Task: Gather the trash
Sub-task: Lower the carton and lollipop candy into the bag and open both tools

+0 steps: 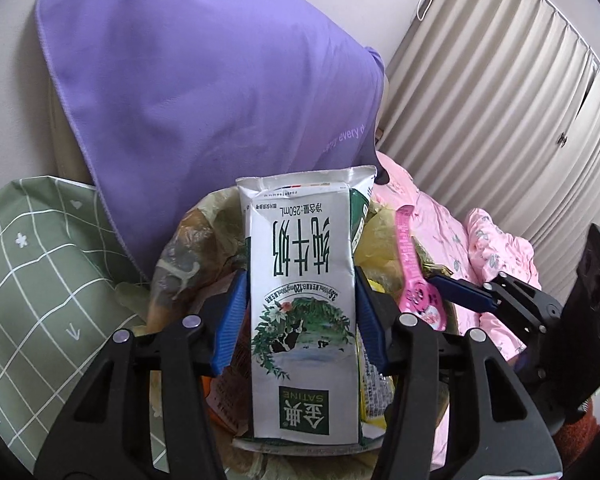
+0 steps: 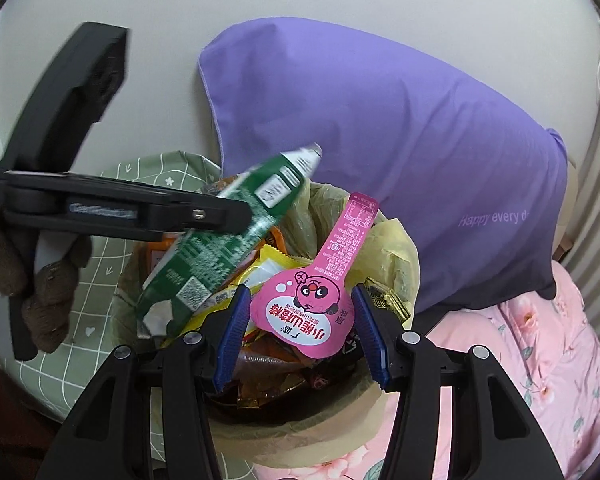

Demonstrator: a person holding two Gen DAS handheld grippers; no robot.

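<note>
At centre frame the left gripper [image 1: 302, 312] is clamped across a flattened milk carton [image 1: 304, 300], likely light and crushable, while the right gripper [image 2: 302, 336] pinches a flimsy pink wrapper [image 2: 314, 312], both over the lined bin [image 2: 396, 248] nearly full of wrappers.

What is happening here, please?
A person is collecting trash with handheld tongs in each hand. The left tongs hold a flattened milk carton above the lined trash bin. The right tongs hold a pink snack wrapper over the same bin, already full of wrappers. Neither piece is dropped yet.
</note>
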